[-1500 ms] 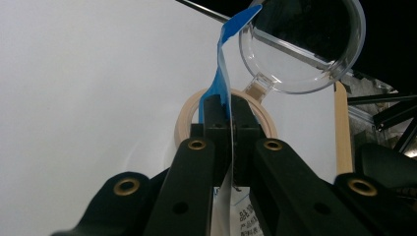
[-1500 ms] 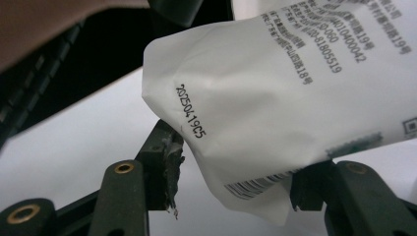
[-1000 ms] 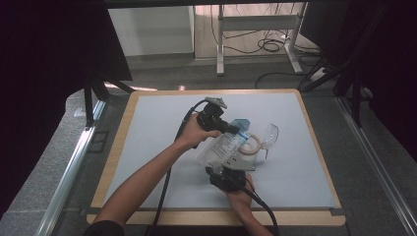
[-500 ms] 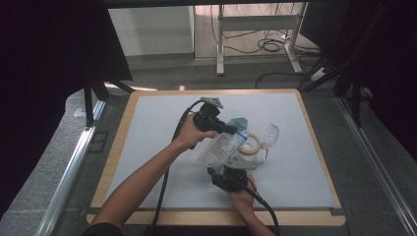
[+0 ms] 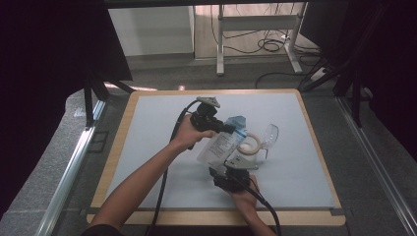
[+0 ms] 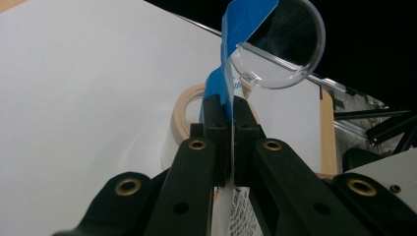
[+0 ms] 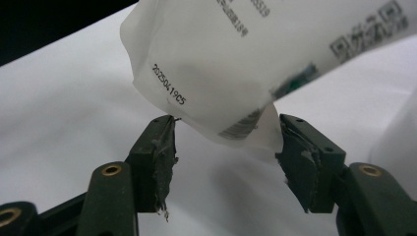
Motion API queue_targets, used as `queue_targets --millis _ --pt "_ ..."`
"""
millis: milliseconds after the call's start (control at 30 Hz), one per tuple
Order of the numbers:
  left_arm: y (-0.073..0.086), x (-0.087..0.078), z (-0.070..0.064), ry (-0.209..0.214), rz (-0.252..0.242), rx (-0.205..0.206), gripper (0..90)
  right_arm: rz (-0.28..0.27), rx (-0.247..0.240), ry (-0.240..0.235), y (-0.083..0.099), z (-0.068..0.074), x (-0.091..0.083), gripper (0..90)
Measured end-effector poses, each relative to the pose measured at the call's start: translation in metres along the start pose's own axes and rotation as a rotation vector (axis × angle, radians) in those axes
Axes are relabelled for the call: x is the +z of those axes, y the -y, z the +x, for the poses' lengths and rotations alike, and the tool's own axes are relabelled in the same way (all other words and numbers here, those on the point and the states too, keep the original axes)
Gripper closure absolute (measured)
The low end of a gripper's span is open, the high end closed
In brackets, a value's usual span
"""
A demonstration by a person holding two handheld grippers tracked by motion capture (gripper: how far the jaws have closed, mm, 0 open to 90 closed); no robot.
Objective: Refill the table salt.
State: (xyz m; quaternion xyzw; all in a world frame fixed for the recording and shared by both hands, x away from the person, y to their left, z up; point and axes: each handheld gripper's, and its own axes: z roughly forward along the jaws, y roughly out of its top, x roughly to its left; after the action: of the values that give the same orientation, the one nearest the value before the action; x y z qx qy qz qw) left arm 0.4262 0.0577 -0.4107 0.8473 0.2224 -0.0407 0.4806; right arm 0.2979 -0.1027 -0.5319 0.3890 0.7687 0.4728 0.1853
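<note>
High view: a table [image 5: 147, 142] with a pale blue-grey top and a wooden border carries the work, and a person's two forearms come in from the bottom edge. The left gripper [image 5: 227, 129] is held over the middle of the table, and the right gripper [image 5: 227, 169] sits nearer the person, just below it. Between them hangs a white plastic bag [image 5: 220, 147] with printed text and a blue strip at its top edge. The bag slopes from the left gripper down toward the right one and appears lifted off the table, though the contact along its lower edge cannot be judged from this angle. Just beside the bag, on the far side from the person's left hand [image 5: 187, 136], lie a beige tape roll [image 5: 251, 144] and a clear plastic lens [image 5: 270, 136]; the roll touches or overlaps the bag's upper corner. Left gripper view: the fingers [image 6: 215, 110] are pressed together on the thin blue-edged top of the bag [image 6: 221, 86], with the tape roll [image 6: 183, 109] and the lens [image 6: 290, 44] beyond them. Right gripper view: the fingers [image 7: 160, 147] are spread wide, and the bag's lower corner [image 7: 221, 64], printed with a date code and barcode, hangs into the gap. The corner comes close to both pads but is not squeezed by them. The pads show worn, ragged rubber.
</note>
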Motion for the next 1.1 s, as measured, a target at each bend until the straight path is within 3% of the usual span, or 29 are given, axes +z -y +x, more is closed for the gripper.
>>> queue_targets --millis 400,1100 --pt "0.002 -0.001 0.001 -0.012 -0.019 -0.005 88.9 0.013 0.015 0.002 0.007 -0.007 -0.015 39.2" --pt "0.013 -0.009 0.004 -0.022 -0.053 -0.023 89.0 -0.013 0.045 0.035 0.013 -0.027 -0.032 39.1"
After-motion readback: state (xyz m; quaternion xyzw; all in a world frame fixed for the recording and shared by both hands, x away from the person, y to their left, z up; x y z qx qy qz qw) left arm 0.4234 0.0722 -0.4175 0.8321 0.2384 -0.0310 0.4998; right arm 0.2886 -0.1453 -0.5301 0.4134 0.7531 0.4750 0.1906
